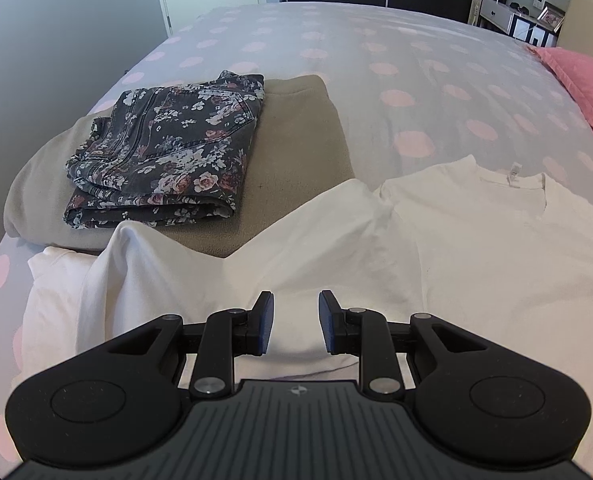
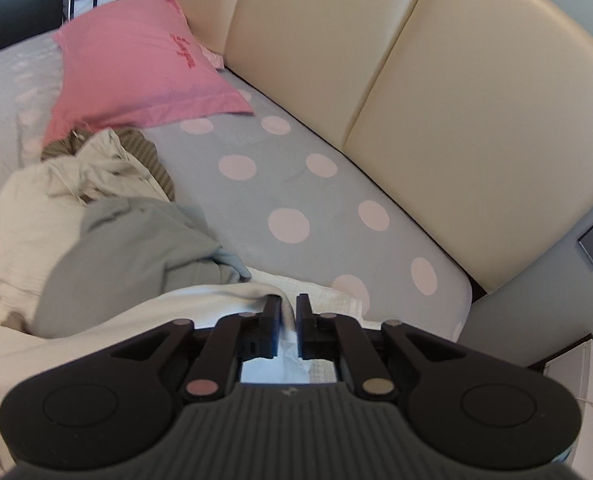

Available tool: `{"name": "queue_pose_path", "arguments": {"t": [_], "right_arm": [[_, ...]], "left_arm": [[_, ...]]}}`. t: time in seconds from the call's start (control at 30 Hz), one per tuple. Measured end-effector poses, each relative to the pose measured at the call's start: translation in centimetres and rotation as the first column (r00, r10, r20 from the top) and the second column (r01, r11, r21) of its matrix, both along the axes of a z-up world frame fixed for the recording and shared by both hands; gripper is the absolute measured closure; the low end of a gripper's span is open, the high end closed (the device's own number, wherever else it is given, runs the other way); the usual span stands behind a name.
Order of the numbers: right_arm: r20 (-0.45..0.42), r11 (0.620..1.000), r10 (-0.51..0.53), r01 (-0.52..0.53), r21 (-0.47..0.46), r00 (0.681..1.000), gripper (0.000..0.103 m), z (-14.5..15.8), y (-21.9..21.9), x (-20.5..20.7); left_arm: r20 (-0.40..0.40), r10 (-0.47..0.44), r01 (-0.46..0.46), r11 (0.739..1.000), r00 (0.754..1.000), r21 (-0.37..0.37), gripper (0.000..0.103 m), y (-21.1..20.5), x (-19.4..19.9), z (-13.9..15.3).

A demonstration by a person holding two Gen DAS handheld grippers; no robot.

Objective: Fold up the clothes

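A white T-shirt [image 1: 476, 248] lies flat on the dotted bed [image 1: 376, 60], collar and label away from me, with one side bunched toward the left. My left gripper [image 1: 295, 300] hovers low over the shirt's near part, jaws apart with nothing pinched between them. In the right wrist view, white cloth [image 2: 116, 332] runs up to my right gripper [image 2: 290, 302]. Its jaws stand a narrow gap apart, and a fold of the cloth lies in that gap without being squeezed.
Folded floral jeans [image 1: 168, 148] rest on a folded beige garment [image 1: 296, 140] at the left. A loose pile of cream [image 2: 36, 208] and grey-green clothes [image 2: 128, 248] lies beside a pink pillow [image 2: 136, 64]. The padded headboard [image 2: 456, 80] bounds the right.
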State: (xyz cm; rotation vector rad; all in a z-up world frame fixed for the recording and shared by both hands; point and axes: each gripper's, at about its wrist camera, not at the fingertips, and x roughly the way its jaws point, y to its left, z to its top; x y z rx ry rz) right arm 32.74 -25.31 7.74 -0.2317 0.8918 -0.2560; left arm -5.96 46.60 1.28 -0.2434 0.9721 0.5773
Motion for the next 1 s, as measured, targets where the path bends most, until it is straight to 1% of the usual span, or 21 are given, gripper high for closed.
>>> {"name": "queue_pose_path", "arguments": {"t": [0.03, 0.07, 0.1, 0.17, 0.2, 0.3, 0.37, 0.4, 0.5, 0.53, 0.57, 0.6, 0.73, 0.87, 0.97, 1.0], "right_arm": [[-0.005, 1.000, 0.000, 0.000, -0.017, 1.000, 0.087, -0.4, 0.2, 0.0], [0.003, 0.999, 0.009, -0.009, -0.040, 1.000, 0.077, -0.4, 0.4, -0.1], [0.018, 0.998, 0.022, -0.020, -0.063, 1.000, 0.071, -0.3, 0.8, -0.3], [0.072, 0.994, 0.064, -0.057, -0.088, 0.995, 0.071, 0.7, 1.7, -0.9], [0.096, 0.993, 0.093, -0.087, -0.074, 0.991, 0.068, 1.3, 2.3, -1.2], [0.164, 0.982, 0.185, -0.190, 0.015, 0.969, 0.060, 2.7, 5.0, -1.7], [0.181, 0.964, 0.254, -0.264, 0.032, 0.950, 0.059, 2.6, 7.7, -1.3], [0.180, 0.953, 0.289, -0.301, 0.039, 0.940, 0.059, 2.3, 9.5, -1.1], [0.142, 0.909, 0.392, -0.406, 0.091, 0.909, 0.059, -0.2, 14.8, -0.1], [0.130, 0.891, 0.425, -0.439, 0.111, 0.896, 0.059, -1.3, 16.6, 0.2], [0.117, 0.873, 0.459, -0.471, 0.125, 0.881, 0.060, -2.4, 18.3, 0.5], [0.104, 0.853, 0.492, -0.502, 0.139, 0.864, 0.061, -3.6, 20.1, 0.7], [0.051, 0.767, 0.615, -0.612, 0.193, 0.787, 0.062, -8.8, 27.0, 1.6], [0.015, 0.704, 0.684, -0.665, 0.247, 0.730, 0.062, -12.8, 32.3, 3.2], [-0.010, 0.676, 0.708, -0.674, 0.298, 0.706, 0.062, -15.4, 35.5, 4.7], [-0.015, 0.670, 0.715, -0.679, 0.301, 0.699, 0.062, -16.2, 36.5, 5.1]], "left_arm": [[-0.007, 0.001, -0.001, 1.000, 1.000, 0.002, 0.080, 0.0, 0.1, -0.2], [-0.009, 0.001, -0.001, 1.000, 1.000, 0.002, 0.080, 0.0, 0.1, -0.3], [-0.005, -0.008, 0.008, 1.000, 1.000, 0.001, 0.080, 0.0, 0.3, -0.4], [0.016, -0.051, 0.051, 0.999, 0.999, 0.007, 0.080, -0.2, 0.7, -0.4], [0.027, -0.073, 0.072, 0.997, 0.997, 0.011, 0.080, -0.4, 1.0, -0.4], [0.039, -0.132, 0.131, 0.991, 0.991, 0.025, 0.080, -0.7, 2.3, -0.4], [0.031, -0.167, 0.166, 0.985, 0.986, 0.038, 0.075, -0.8, 3.7, -0.5], [0.026, -0.184, 0.183, 0.982, 0.983, 0.044, 0.075, -0.9, 4.5, -0.5], [0.017, -0.233, 0.231, 0.971, 0.972, 0.059, 0.073, -1.0, 7.1, -1.0], [0.015, -0.247, 0.246, 0.967, 0.969, 0.063, 0.070, -0.9, 8.1, -1.2], [0.014, -0.261, 0.260, 0.964, 0.965, 0.064, 0.065, -0.9, 9.1, -1.5], [0.015, -0.274, 0.273, 0.960, 0.962, 0.059, 0.063, -0.7, 10.2, -1.9], [-0.002, -0.299, 0.299, 0.953, 0.954, 0.038, 0.063, -0.1, 14.6, -4.1], [-0.029, -0.296, 0.296, 0.955, 0.955, 0.000, 0.063, 1.2, 17.6, -6.7], [-0.037, -0.270, 0.269, 0.963, 0.962, -0.021, 0.063, 2.6, 18.8, -8.4], [-0.037, -0.256, 0.255, 0.966, 0.966, -0.032, 0.063, 3.1, 19.1, -8.9]]}}
